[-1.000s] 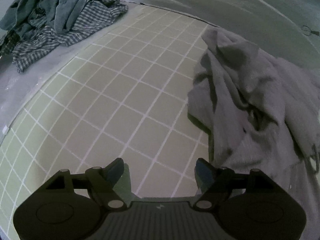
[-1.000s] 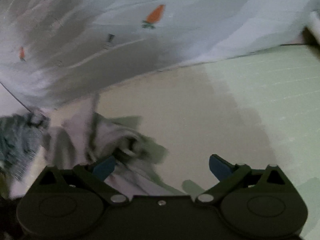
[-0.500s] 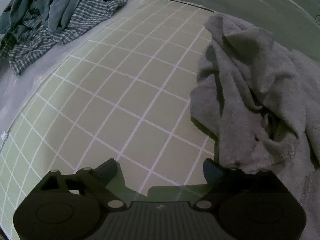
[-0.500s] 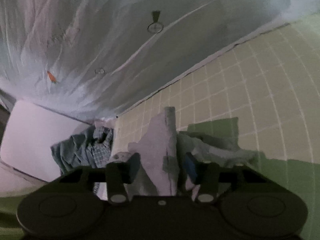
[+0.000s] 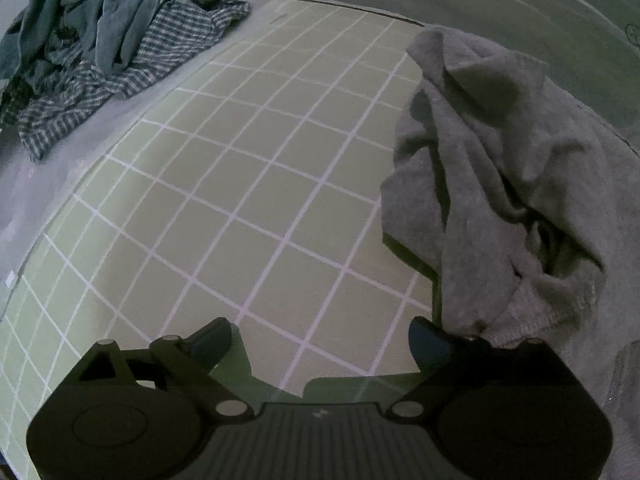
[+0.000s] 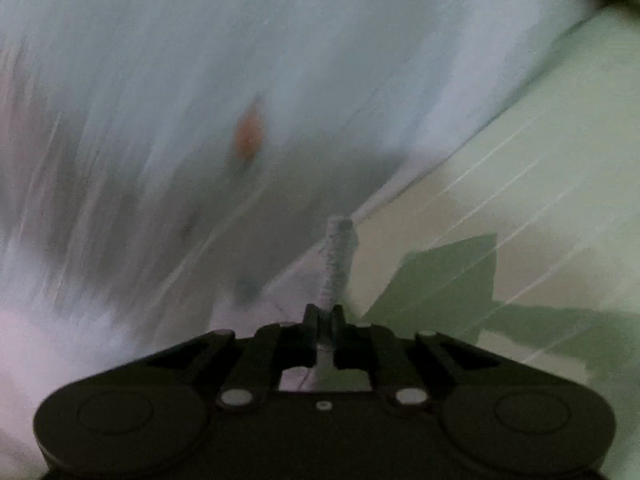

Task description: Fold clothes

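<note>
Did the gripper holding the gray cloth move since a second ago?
Yes. The right gripper, then open low over the grid mat, is now shut on the gray cloth, and the blurred carrot-print sheet fills more of its view.

Green grid mat (image 5: 248, 200) in the middle; pale sheet (image 6: 200, 60) with an orange print (image 6: 249, 133) around the mat.
</note>
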`<state>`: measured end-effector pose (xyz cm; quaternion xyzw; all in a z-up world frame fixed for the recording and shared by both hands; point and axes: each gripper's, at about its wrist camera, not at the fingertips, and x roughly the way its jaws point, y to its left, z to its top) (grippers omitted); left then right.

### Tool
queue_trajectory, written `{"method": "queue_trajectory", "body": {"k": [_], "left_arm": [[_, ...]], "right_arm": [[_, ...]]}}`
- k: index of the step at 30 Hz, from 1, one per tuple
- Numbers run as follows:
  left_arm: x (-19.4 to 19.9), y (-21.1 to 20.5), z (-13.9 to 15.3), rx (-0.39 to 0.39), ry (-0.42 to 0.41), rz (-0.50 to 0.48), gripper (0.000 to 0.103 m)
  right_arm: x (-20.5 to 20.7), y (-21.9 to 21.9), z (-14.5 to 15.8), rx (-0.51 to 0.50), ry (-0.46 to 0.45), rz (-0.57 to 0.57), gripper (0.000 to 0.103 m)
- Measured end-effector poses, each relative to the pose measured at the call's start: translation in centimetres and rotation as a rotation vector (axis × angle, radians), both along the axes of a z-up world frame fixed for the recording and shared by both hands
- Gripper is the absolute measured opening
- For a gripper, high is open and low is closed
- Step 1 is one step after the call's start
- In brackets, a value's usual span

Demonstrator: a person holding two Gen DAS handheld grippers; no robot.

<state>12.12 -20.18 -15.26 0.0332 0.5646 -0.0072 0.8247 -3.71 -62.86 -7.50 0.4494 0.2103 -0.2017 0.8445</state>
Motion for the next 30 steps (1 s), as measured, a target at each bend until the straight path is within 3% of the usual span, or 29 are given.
{"method": "queue_trajectory", "body": {"k": [3,6,8,11,16,18,19,20,21,23,25,30], "left_arm": [[-0.3,-0.3,0.3,0.013,0.001,-0.014,0.095],[-0.9,-0.8,1.2,0.022,-0.033,-0.04,0.095],[-1.5,-1.1,2.2,0.034,-0.067,-0.056,0.095],[-2.3,-1.6,3.7,0.049,-0.119,-0.09,0.095],[-3.9,-2.7,5.1,0.06,-0.159,-0.136,0.095],[-4.5,-3.0,5.5,0.062,-0.168,-0.151,0.095],[-4.9,-3.2,5.7,0.063,-0.173,-0.159,0.095],[-5.2,-3.4,5.9,0.064,-0.178,-0.166,0.095],[-5.5,-3.6,6.1,0.065,-0.183,-0.174,0.095],[-6.5,-3.6,6.6,0.067,-0.191,-0.182,0.095],[-7.7,-4.2,6.9,0.071,-0.196,-0.201,0.095],[-10.6,-7.0,7.0,0.065,-0.192,-0.256,0.095]], "right_arm": [[-5.5,-4.9,0.8,-0.05,0.048,-0.223,0.006],[-9.5,-7.0,0.8,-0.118,0.147,-0.322,0.006],[-11.3,-7.3,0.4,-0.146,0.211,-0.33,0.007],[-13.4,-6.8,-1.0,-0.137,0.233,-0.323,0.007],[-14.7,-4.7,-2.7,-0.062,0.171,-0.302,0.007],[-14.5,-3.8,-3.3,-0.03,0.165,-0.279,0.012],[-14.3,-3.3,-3.7,-0.025,0.181,-0.263,0.025],[-14.1,-2.8,-4.1,-0.022,0.211,-0.256,0.046],[-14.3,-2.4,-4.2,-0.03,0.237,-0.262,0.057],[-14.7,-1.6,-4.5,-0.049,0.289,-0.279,0.088],[-15.7,-1.0,-4.4,-0.098,0.333,-0.279,0.103],[-18.0,-1.1,-4.5,-0.183,0.433,-0.226,0.103]]}}
